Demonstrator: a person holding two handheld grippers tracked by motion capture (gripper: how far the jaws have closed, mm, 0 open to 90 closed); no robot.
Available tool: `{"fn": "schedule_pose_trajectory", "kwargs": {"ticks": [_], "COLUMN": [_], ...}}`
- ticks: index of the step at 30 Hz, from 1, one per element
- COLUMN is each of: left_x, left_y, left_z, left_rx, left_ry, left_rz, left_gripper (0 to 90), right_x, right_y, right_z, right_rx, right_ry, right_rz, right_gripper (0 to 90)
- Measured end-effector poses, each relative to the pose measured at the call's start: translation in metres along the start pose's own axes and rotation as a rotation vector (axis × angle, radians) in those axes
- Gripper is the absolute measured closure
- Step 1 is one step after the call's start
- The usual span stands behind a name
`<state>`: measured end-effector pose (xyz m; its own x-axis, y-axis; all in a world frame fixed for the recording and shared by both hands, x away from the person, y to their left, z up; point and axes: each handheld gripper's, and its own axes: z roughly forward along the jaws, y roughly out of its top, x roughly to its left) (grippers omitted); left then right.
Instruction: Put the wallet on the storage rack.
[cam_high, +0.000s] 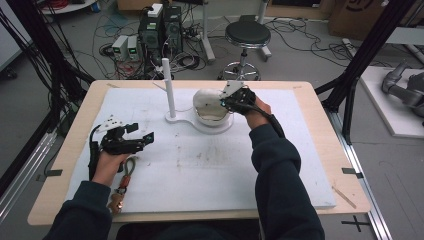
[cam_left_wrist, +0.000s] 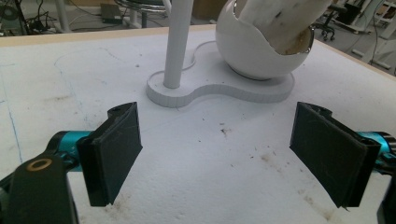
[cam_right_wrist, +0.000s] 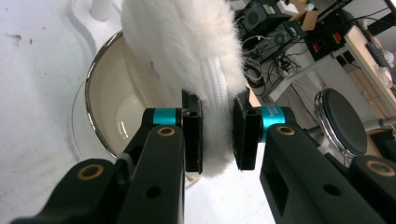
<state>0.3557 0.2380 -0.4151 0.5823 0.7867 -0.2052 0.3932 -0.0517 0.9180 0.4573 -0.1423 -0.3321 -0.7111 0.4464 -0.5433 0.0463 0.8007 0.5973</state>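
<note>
My right gripper has its 2 jaws clamped on a white fluffy pad above the cream steel-rimmed bowl at the far centre; my left gripper gapes wide, empty, near left; the fluff may snag the rim and tip the bowl.

My right claw pinches a white fluffy cloth between its pads, above the cream bowl with a shiny rim on the white bench.

black stool, white post, keyring strap
</note>
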Motion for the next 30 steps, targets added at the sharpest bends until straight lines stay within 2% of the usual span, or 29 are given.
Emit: {"fn": "schedule_pose_trajectory", "kwargs": {"ticks": [7, 8, 9, 11, 13, 14, 15, 17, 18, 19, 21, 23, 24, 28, 29, 30], "left_x": [0.0, 0.0, 0.0, 0.0, 0.0, 0.0, 0.0, 0.001, 0.001, 0.001, 0.001, 0.002, 0.002, 0.004, 0.005, 0.005], "left_y": [-0.001, -0.001, -0.001, -0.002, -0.002, -0.002, -0.002, -0.002, -0.002, -0.002, -0.002, -0.003, -0.003, -0.002, -0.002, -0.002], "left_z": [0.0, 0.0, 0.0, 0.0, 0.0, 0.0, 0.0, -0.001, -0.001, -0.001, -0.001, -0.002, -0.003, -0.007, -0.008, -0.01], "left_rx": [0.002, 0.003, 0.003, 0.004, 0.004, 0.005, 0.002, 0.007, 0.008, 0.006, 0.008, 0.007, 0.006, 0.005, 0.003, 0.007], "left_ry": [0.0, -0.001, -0.001, 0.0, -0.001, -0.002, -0.002, 0.002, 0.003, 0.003, 0.005, 0.009, 0.016, 0.046, 0.051, 0.059], "left_rz": [-0.007, -0.006, -0.007, -0.009, -0.01, -0.012, -0.013, -0.015, -0.016, -0.019, -0.025, -0.024, -0.027, -0.026, -0.022, -0.016], "left_gripper": [16.2, 16.2, 16.2, 16.3, 16.3, 16.3, 16.4, 16.4, 16.4, 16.4, 16.4, 16.4, 16.4, 16.4, 16.4, 16.4], "right_x": [0.008, 0.009, 0.008, 0.004, 0.0, 0.0, -0.002, -0.006, -0.008, -0.011, -0.01, -0.011, -0.008, -0.001, -0.001, 0.002], "right_y": [-0.006, -0.011, -0.016, -0.025, -0.028, -0.028, -0.029, -0.033, -0.035, -0.039, -0.046, -0.051, -0.064, -0.094, -0.094, -0.102], "right_z": [0.017, 0.019, 0.021, 0.02, 0.017, 0.017, 0.014, 0.003, -0.002, -0.014, -0.025, -0.03, -0.04, -0.056, -0.056, -0.06], "right_rx": [0.056, 0.051, 0.043, 0.029, 0.018, 0.018, 0.005, -0.049, -0.073, -0.102, -0.13, -0.125, -0.153, -0.131, -0.131, -0.127], "right_ry": [0.004, 0.008, 0.016, 0.068, 0.099, 0.099, 0.11, 0.129, 0.133, 0.133, 0.1, 0.09, 0.073, 0.054, 0.054, 0.049], "right_rz": [-0.015, 0.008, 0.051, 0.147, 0.257, 0.257, 0.31, 0.387, 0.411, 0.478, 0.498, 0.504, 0.536, 0.618, 0.618, 0.631], "right_gripper": [78.1, 78.1, 77.8, 73.4, 52.8, 52.8, 47.0, 44.6, 41.6, 39.2, 37.1, 35.7, 33.2, 22.8, 22.8, 21.7]}}
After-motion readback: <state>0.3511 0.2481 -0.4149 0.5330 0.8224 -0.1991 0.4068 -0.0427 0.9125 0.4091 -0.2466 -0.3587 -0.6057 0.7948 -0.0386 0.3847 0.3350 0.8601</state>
